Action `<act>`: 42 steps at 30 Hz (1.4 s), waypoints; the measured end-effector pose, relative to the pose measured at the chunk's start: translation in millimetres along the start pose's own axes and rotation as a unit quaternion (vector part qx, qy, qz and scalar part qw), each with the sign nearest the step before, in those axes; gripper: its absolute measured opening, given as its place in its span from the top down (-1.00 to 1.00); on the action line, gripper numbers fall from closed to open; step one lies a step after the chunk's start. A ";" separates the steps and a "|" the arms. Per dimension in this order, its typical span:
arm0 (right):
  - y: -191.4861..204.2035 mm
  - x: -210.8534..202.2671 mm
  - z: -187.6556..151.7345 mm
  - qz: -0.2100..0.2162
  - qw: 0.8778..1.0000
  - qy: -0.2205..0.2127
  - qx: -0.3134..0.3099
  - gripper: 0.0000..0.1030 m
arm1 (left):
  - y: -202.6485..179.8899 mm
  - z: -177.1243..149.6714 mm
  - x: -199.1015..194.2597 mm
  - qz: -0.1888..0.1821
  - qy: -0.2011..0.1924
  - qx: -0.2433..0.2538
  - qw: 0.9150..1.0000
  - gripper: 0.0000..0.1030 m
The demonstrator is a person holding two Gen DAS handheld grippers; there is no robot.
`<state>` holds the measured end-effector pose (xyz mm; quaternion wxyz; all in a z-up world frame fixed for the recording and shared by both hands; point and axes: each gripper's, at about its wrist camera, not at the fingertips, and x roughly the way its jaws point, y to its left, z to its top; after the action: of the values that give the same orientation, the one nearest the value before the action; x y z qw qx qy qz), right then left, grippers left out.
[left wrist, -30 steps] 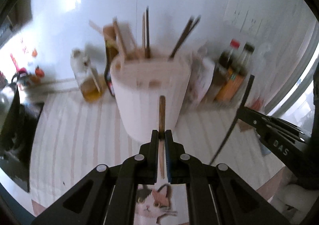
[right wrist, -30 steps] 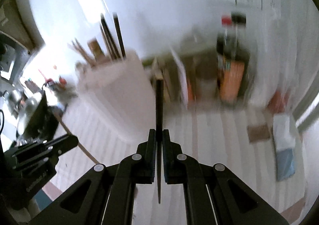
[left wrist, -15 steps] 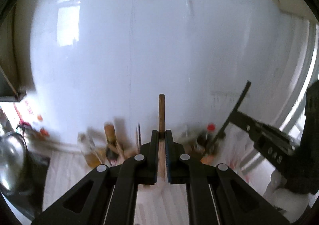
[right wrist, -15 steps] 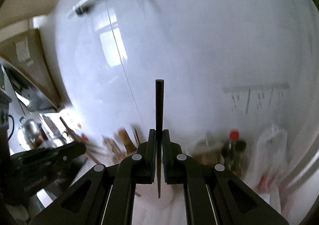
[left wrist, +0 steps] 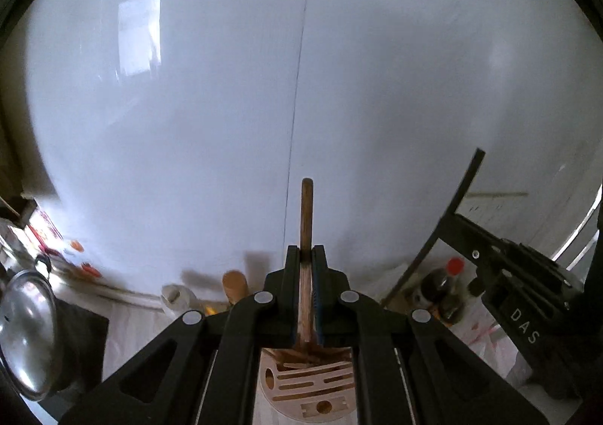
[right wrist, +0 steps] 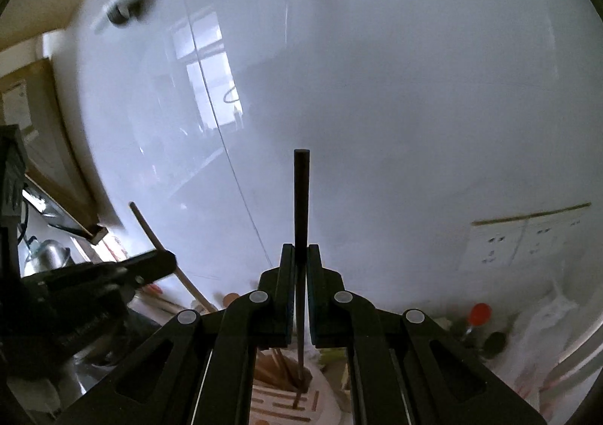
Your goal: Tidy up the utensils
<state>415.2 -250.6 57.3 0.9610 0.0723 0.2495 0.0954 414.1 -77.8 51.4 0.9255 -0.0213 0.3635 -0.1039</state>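
Observation:
My left gripper (left wrist: pixel 306 255) is shut on a brown wooden chopstick (left wrist: pixel 306 210) held upright, its lower end over the slotted top of a pale utensil holder (left wrist: pixel 312 383) directly below. My right gripper (right wrist: pixel 300 255) is shut on a black chopstick (right wrist: pixel 301 198), also upright, its lower tip reaching into a compartment of the holder (right wrist: pixel 286 402) that has several wooden sticks in it. Each gripper shows in the other's view, the right one (left wrist: pixel 463 221) with its black chopstick (left wrist: pixel 458 195), the left one (right wrist: pixel 158 263) with its brown chopstick (right wrist: pixel 150 232).
A white glossy wall fills both views. Sauce bottles (left wrist: pixel 441 285) stand right of the holder, also in the right wrist view (right wrist: pixel 478 319). A steel pot lid (left wrist: pixel 26 334) and black stove are at left. Wall sockets (right wrist: pixel 527 236) at right.
Both grippers have tilted upward and moved in over the holder. The holder went from standing ahead to lying directly below, with both chopsticks now upright over its slots.

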 end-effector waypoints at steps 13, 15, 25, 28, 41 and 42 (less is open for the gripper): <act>-11.2 72.3 -42.9 0.005 0.994 0.106 0.012 0.71 | 18.8 -19.1 29.6 0.020 0.044 -0.019 0.999 0.42; -14.3 67.5 -46.5 0.001 0.994 0.109 0.018 0.22 | 22.3 -19.6 23.2 0.037 0.036 -0.024 0.998 -0.44; -7.4 20.0 -74.2 -0.089 0.992 0.094 -0.003 -0.73 | 34.8 -72.0 -7.4 0.107 0.006 -0.010 0.994 -1.00; -2.3 10.0 -97.5 -0.129 0.987 0.099 -0.020 -1.00 | 39.5 -96.2 -6.9 0.114 0.017 -0.008 0.993 -1.00; 16.3 -35.7 -155.4 -0.192 0.977 0.086 -0.020 -1.00 | 26.8 -151.5 -50.4 0.117 0.007 0.009 0.993 -1.00; 18.2 -43.6 -157.9 -0.194 0.977 0.083 -0.019 -1.00 | 26.4 -154.1 -56.6 0.117 0.005 0.008 0.993 -1.00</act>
<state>297.3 -228.1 -55.6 0.9383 -0.0044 0.3358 -0.0827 274.0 -34.7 -27.0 0.9297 0.0297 0.3671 0.0021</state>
